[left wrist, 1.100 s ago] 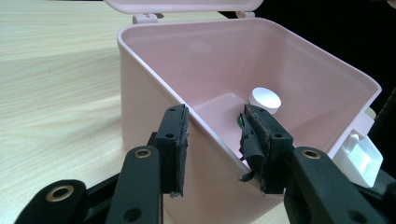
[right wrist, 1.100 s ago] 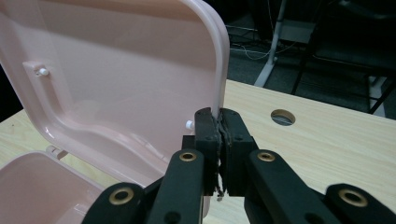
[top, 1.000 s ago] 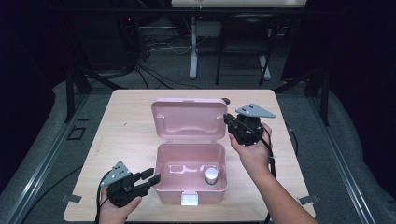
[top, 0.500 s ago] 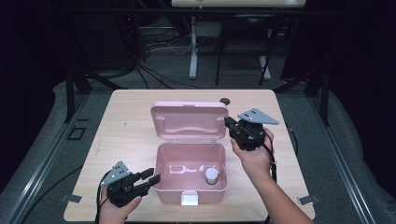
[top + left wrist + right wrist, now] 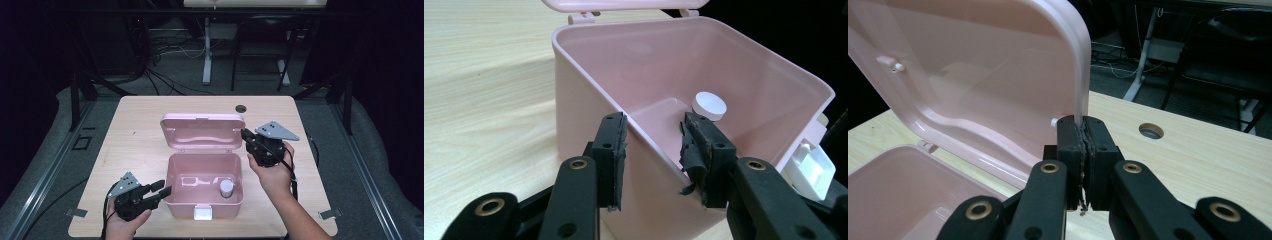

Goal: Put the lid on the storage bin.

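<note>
High view: pink box point(image 5: 202, 192) lengthwise across table, lid point(image 5: 202, 130) upright; right claw point(image 5: 246, 134) pinching lid edge.

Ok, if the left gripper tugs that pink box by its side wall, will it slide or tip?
Probably slide: the pink box looks like thin, light plastic on smooth wood. The left gripper straddles one wall, which may flex. The upright lid, pinched by the right gripper, could add backward tipping weight.

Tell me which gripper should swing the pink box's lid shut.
Right, probably. The right gripper is shut on the lid edge, while the left gripper straddles the box wall, steadying it.
</note>
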A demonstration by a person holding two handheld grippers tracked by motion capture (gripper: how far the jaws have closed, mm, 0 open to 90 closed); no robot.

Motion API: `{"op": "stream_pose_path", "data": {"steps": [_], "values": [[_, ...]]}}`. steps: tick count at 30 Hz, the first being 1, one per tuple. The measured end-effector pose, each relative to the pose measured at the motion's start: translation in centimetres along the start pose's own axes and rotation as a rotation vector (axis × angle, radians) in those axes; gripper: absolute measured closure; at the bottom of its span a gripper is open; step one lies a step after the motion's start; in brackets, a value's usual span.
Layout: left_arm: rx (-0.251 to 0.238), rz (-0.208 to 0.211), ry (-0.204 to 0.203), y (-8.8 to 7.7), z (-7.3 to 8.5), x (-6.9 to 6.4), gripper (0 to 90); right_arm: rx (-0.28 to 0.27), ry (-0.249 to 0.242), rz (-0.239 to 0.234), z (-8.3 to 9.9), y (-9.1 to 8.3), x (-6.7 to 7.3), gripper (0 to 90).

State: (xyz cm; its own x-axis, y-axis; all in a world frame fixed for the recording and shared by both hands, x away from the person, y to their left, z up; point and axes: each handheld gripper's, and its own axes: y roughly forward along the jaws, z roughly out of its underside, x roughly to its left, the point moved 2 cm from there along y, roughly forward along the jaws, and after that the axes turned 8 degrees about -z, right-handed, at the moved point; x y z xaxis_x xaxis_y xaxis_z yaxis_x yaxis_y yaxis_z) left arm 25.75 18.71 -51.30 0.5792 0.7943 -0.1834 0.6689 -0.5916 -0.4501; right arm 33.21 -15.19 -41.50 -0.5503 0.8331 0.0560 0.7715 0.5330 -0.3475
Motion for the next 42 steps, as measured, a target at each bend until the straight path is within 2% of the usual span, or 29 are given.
{"op": "stream_pose_path", "data": {"steps": [8,14,18,22,27,36,42], "values": [[0.007,-0.012,0.014,0.2,-0.6,0.1,62.2,-0.009,-0.006,0.000,0.3,-0.3,0.2,87.4],[0.007,-0.028,0.024,0.1,-1.2,0.6,62.2,-0.019,0.005,-0.005,0.5,-0.5,0.3,86.9],[-0.010,-0.041,0.029,0.0,-1.9,1.1,62.2,-0.019,0.008,-0.008,0.7,-0.7,0.4,86.7],[-0.039,-0.058,0.026,-0.5,-3.2,1.6,62.2,-0.042,0.014,-0.004,1.0,-0.9,0.7,86.4],[-0.058,-0.075,0.046,-0.9,-4.7,1.7,62.3,-0.044,0.017,-0.012,1.3,-1.3,0.8,86.1],[-0.088,-0.091,0.082,-1.3,-7.3,0.9,64.2,-0.060,0.036,-0.033,1.9,-1.8,1.0,85.1],[-0.105,-0.119,0.107,-1.6,-9.2,0.3,64.4,-0.072,0.045,-0.040,2.1,-1.8,0.9,84.9]]}}
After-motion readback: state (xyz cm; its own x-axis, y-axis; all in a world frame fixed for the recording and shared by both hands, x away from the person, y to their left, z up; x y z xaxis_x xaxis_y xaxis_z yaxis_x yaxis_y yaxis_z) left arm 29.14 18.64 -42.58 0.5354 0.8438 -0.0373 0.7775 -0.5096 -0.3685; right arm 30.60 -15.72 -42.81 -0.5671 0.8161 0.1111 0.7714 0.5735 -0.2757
